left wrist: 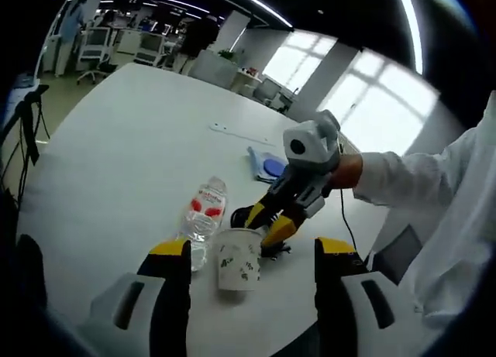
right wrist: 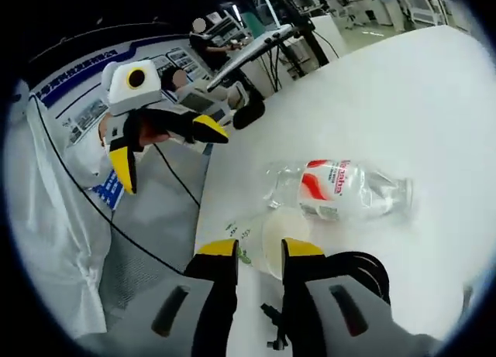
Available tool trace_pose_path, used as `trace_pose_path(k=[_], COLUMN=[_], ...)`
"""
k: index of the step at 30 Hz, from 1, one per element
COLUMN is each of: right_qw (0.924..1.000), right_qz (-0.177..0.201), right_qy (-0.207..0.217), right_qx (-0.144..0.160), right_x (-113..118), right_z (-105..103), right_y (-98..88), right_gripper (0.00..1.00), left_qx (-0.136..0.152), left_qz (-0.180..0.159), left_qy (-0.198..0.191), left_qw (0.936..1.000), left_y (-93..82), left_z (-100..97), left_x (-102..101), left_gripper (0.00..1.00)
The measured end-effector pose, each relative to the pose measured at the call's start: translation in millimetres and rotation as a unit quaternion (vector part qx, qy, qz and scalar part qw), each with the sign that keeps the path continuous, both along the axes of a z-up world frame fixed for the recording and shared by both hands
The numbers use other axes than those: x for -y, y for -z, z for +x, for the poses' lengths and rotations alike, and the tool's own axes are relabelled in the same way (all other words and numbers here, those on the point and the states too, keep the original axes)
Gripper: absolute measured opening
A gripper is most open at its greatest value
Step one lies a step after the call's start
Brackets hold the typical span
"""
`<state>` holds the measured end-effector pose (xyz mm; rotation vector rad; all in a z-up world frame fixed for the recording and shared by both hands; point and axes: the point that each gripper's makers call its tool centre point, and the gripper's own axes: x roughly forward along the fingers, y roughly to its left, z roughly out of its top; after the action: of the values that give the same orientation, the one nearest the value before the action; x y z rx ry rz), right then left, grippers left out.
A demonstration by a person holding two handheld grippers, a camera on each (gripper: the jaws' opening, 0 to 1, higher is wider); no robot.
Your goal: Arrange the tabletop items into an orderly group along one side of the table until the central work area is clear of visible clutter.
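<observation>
A: Since the right gripper (left wrist: 273, 217) is already down beside the paper cup (left wrist: 238, 258), with its yellow-tipped jaws drawn narrow right at the cup's rim, I'd judge the step in hand is taking that cup to carry it to the group at the table's side.

B: How would you do it well?

A: Seat one jaw inside the lip and one outside before squeezing; thin paper will buckle if pinched hard. Lift straight, because the water bottle (left wrist: 202, 214) lies on its side just beside the cup and would likely roll if nudged. The left gripper (left wrist: 249, 268) hangs near with its jaws spread wide and nothing between them, so it could steady the bottle.

B: Is the cup actually clamped?

A: I cannot tell. In the right gripper view the jaws cover the rim, and no wall shows between them.

B: What else is hard to read?

A: A dark object (left wrist: 242, 215) sits behind the cup, mostly covered by the gripper; I can't name it. Farther out on the white table (left wrist: 116, 140) lies a blue item (left wrist: 266, 165), perhaps a cloth or pouch, and beyond it a flat pale strip (left wrist: 240, 132), too small to identify. The table's near edge is cut off below the jaws.
</observation>
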<state>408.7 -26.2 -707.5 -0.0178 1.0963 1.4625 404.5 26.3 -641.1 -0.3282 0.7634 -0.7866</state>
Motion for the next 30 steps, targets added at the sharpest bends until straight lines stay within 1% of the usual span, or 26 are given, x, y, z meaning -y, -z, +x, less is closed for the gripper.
trace_pose_path(k=[1, 3, 5, 7, 10, 17, 23, 26, 27, 30], right_qw=[1.0000, 0.9999, 0.9999, 0.9996, 0.9994, 0.9988, 0.9978, 0.9977, 0.9982, 0.9984], right_qz=[0.002, 0.004, 0.004, 0.007, 0.008, 0.005, 0.017, 0.027, 0.024, 0.021], right_qy=[-0.003, -0.008, -0.013, -0.017, -0.028, -0.039, -0.049, -0.038, -0.038, -0.039], right_qx=[0.000, -0.012, -0.009, -0.019, -0.021, -0.028, -0.042, -0.048, -0.039, -0.033], right_x=[-1, -3, -4, -5, -5, -1, 1, 0, 2, 5], right_z=[0, 0, 0, -3, -6, -12, -22, -24, -23, -25], right_y=[0.0, 0.8, 1.9, 1.0, -0.4, -3.2, -12.9, -20.9, -21.1, -23.4], right_gripper=[0.18, 0.15, 0.13, 0.11, 0.06, 0.04, 0.00, 0.00, 0.00, 0.00], left_qx=[-0.001, -0.001, -0.002, -0.002, -0.004, -0.001, 0.000, 0.002, 0.002, 0.004], left_qz=[-0.002, -0.004, -0.002, -0.004, -0.004, -0.006, -0.012, -0.011, -0.012, -0.013], left_qy=[-0.002, -0.004, -0.006, -0.007, -0.008, -0.002, 0.001, 0.004, 0.004, 0.006], left_qw=[1.0000, 1.0000, 1.0000, 1.0000, 1.0000, 1.0000, 0.9999, 0.9999, 0.9999, 0.9999], left_y=[0.2, 1.0, 2.5, 3.4, 4.9, 4.0, 0.6, -0.7, -1.2, -2.8], left_z=[0.5, 1.0, 1.8, 2.6, 3.4, 4.6, 2.6, 1.1, 0.8, -0.4], left_x=[-1, -1, -2, -3, -4, -2, 3, 4, 5, 6], left_gripper=[0.65, 0.65, 0.65, 0.65, 0.65, 0.65, 0.65, 0.65, 0.65, 0.65])
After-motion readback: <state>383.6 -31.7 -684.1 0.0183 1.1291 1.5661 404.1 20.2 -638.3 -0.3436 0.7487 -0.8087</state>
